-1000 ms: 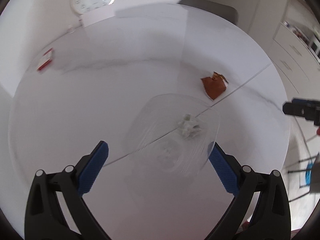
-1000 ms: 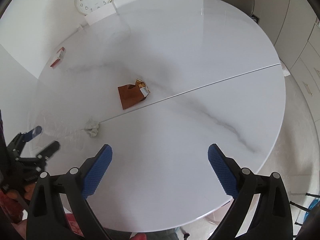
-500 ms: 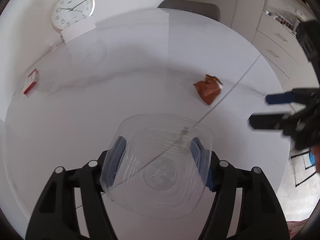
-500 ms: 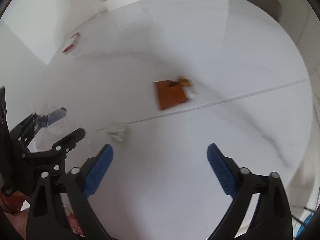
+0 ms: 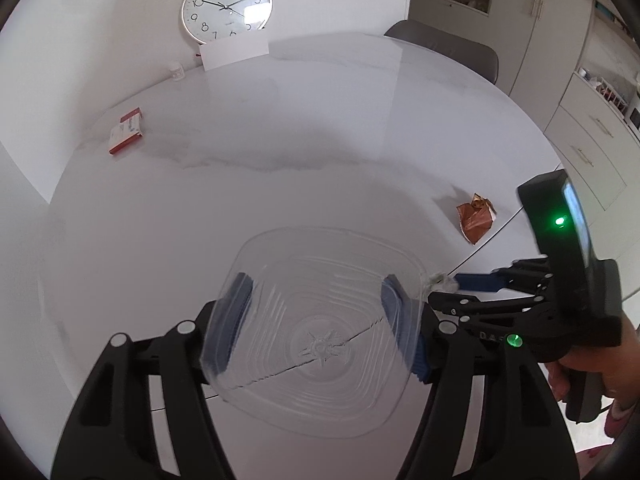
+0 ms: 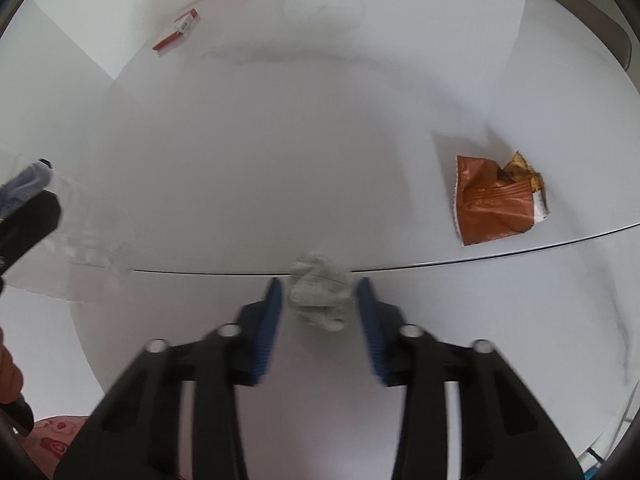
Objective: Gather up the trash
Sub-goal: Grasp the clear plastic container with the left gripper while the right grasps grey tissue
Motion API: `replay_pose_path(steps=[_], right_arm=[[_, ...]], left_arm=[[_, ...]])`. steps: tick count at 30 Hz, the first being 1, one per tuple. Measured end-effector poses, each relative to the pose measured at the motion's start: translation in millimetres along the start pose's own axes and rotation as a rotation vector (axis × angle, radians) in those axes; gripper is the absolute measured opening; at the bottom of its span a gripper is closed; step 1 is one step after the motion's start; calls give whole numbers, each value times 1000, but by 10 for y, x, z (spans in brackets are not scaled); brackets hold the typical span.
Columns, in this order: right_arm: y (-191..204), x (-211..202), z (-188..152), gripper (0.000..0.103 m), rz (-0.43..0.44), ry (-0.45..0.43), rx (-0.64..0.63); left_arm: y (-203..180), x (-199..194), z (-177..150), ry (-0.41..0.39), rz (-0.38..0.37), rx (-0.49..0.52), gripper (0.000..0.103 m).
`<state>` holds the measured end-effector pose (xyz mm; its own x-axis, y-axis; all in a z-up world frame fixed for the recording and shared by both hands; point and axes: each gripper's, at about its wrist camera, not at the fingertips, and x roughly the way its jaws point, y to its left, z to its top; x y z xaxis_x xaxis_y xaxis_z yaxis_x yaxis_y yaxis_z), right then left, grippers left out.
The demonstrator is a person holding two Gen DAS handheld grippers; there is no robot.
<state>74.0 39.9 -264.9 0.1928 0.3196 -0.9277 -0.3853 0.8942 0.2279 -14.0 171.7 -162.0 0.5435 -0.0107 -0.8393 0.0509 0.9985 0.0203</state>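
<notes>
My left gripper point(image 5: 320, 320) is shut on a clear plastic container point(image 5: 320, 328), held over the white round table point(image 5: 280, 152). My right gripper point(image 6: 319, 300) has its jaws narrowed around a crumpled white tissue point(image 6: 318, 292) lying on the table's seam; the pads look close to it or just touching. The tissue also shows in the left wrist view point(image 5: 438, 280) beside the container's right rim, with the right gripper point(image 5: 452, 286) on it. A brown snack wrapper point(image 6: 496, 200) lies to the right, also seen from the left wrist point(image 5: 476, 218).
A red and white small box point(image 5: 126, 136) lies at the far left of the table. A wall clock point(image 5: 226, 6) and a white card point(image 5: 234, 52) stand at the back. A grey chair point(image 5: 444, 50) and cabinets point(image 5: 580, 132) are behind right.
My left gripper closed on the clear container and lifted it. My right gripper moved left and down to the tissue and narrowed its jaws around it.
</notes>
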Motion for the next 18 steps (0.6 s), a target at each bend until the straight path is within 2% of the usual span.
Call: replay_pose_path(steps=[5,10,13,18], right_arm=[[-74,-119,-69,29,8,-32,30],[-466,-607,-278,29,-3,-100,132],[-791,-1002,-649,29,-47,-148,224],[-1487,-1581,-1502,29,-183,-212,432]], left_arm=[[-138,-56,40,-6,-12,37,65],[-517,-146,140,-32,-86,120,65],[-853,-209,194,-46,-149,184,65],[-1529,-320,199,-55,-266,300,65]])
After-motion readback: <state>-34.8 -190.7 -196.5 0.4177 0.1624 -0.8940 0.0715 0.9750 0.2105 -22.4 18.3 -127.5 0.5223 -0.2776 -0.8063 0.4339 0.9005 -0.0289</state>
